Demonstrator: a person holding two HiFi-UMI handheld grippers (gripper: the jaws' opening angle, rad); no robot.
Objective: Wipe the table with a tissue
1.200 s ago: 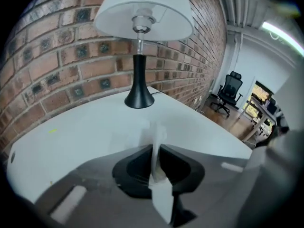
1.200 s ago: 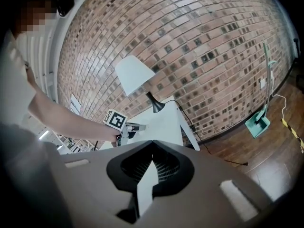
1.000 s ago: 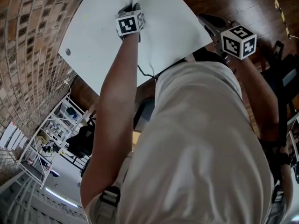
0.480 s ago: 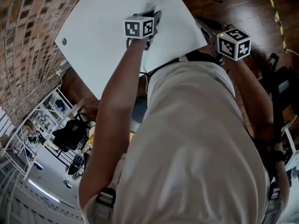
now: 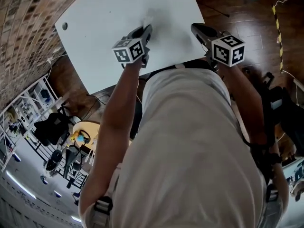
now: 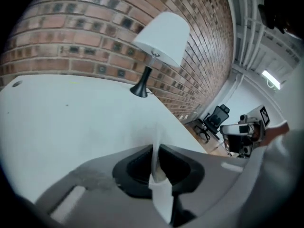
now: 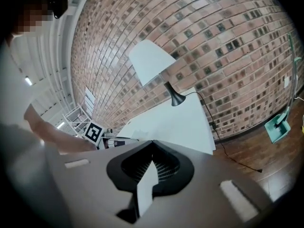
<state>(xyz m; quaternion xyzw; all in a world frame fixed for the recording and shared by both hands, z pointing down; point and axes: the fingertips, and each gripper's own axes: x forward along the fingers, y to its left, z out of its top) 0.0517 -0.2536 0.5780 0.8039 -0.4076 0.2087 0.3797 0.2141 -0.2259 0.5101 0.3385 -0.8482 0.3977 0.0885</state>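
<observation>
In the left gripper view my left gripper is shut on a white tissue; a thin fold sticks out past the tips over the white table. The head view puts the left gripper low over the table, close to its near edge, with the tissue at its tip. At the table's near right corner my right gripper hangs above the surface. Seen from its own camera, the right gripper has its tips together; a pale strip behind them cannot be identified.
A white-shaded lamp on a black base stands at the table's far side by the brick wall. A small hole marks the table's left end. A teal dustpan and a cable lie on the wooden floor; an office chair stands beyond.
The left gripper has drawn back across the table toward its near edge with the tissue and has rolled. The right gripper has shifted a little to the left by the table's corner.
</observation>
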